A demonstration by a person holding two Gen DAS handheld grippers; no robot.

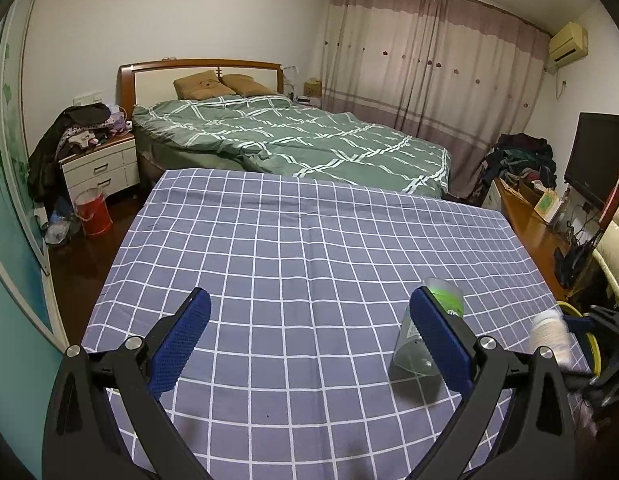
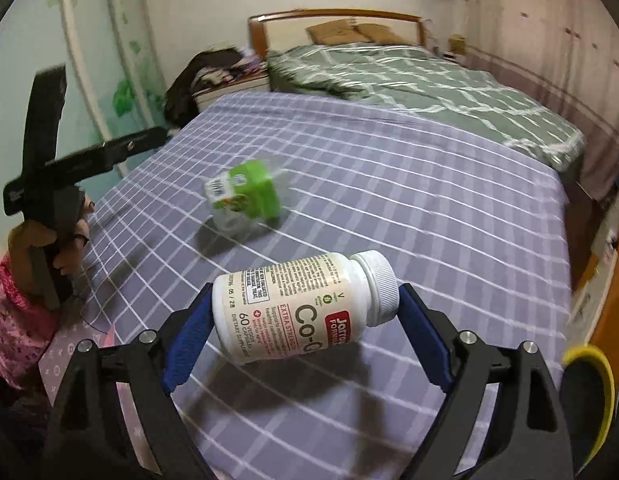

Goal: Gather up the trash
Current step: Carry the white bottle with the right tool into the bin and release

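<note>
Checked cloth (image 2: 449, 208) — right claw (image 2: 305, 328) clamps white bottle (image 2: 301, 304) crosswise, cap rightward; left claw (image 1: 309, 344) apart.

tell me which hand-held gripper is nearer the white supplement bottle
Right. The right hand-held gripper has the white supplement bottle clamped lengthwise between its blue pads. The left hand-held gripper is open over the checked cloth, well off to the bottle's side.
</note>
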